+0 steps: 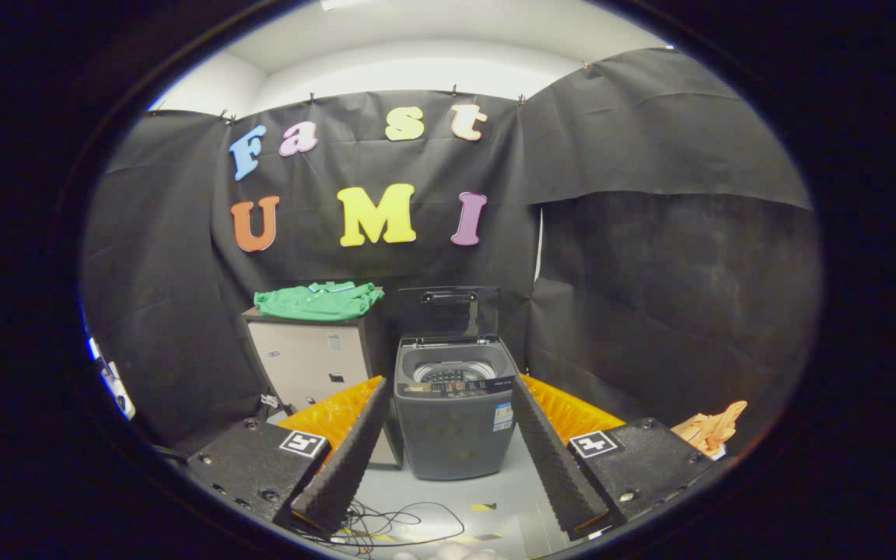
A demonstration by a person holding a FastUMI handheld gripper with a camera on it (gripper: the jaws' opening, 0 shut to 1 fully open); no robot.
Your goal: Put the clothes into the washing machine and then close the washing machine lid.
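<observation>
A grey top-loading washing machine [454, 424] stands on the floor straight ahead, beyond my fingers. Its dark lid [448, 309] is raised upright at the back, and the drum [454, 369] looks bare inside. A folded green shirt [318, 301] lies on top of a beige cabinet [309, 361] just left of the machine. My gripper [448, 455] is open and holds nothing; its fingers [348, 457] frame the machine from a distance.
Black cloth walls close the booth behind and on both sides. An orange cloth [714, 427] lies low by the right wall. Loose cables [393, 525] trail on the grey floor just in front of my fingers.
</observation>
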